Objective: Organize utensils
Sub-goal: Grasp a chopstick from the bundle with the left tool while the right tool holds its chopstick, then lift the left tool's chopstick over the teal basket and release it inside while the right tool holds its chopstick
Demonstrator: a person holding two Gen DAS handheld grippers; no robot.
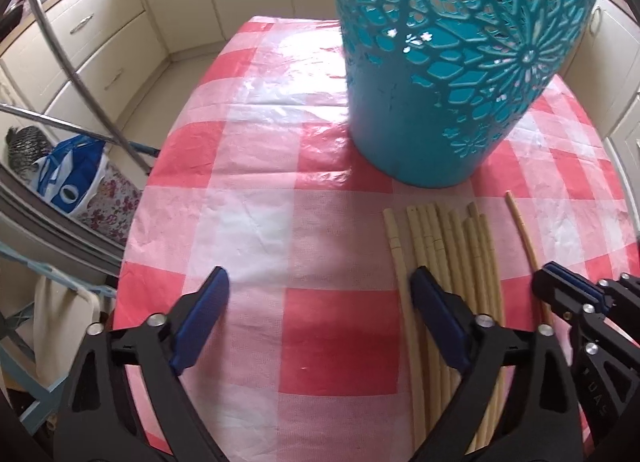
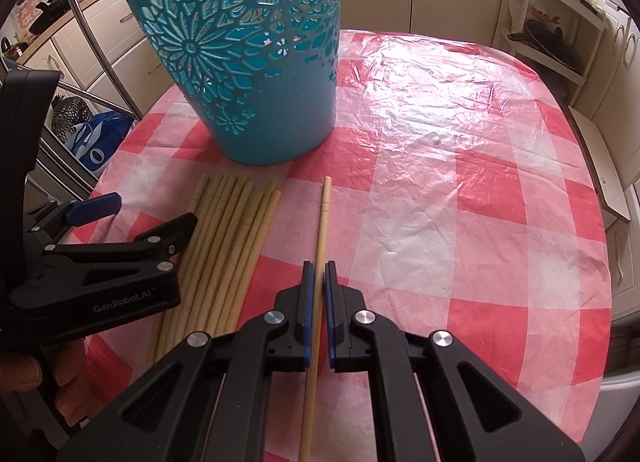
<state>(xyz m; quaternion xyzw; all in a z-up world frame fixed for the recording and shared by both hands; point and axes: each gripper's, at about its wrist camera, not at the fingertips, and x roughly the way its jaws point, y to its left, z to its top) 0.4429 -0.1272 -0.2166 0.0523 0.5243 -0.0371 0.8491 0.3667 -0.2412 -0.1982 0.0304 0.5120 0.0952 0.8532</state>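
So the right tool [image 2: 319,274] has its blue pads pinched onto a single chopstick [image 2: 322,217], the one lying a bit apart from the rest, gripped around the middle with the tip pointing toward the basket. From the look of it the stick is at or just off the checkered cloth, can't tell which. The left tool [image 1: 320,282] is spread wide with nothing between the pads; its right-hand finger sits over the left side of the chopstick bundle [image 1: 452,262], whether it touches I can't say.

Progress-wise: I'd call this barely started. The whole bundle lies flat on the desk [image 2: 460,201] just in front of the teal cutout basket [image 2: 248,73], which stands upright, and I can't see inside it from either view. So my guess is everything is left: this stick goes in, then the pile.

Pose: both tools angle steeply down at the desk, side by side, left one just beside the right. A bit of the person's hand [image 2: 52,382] shows under the left tool.
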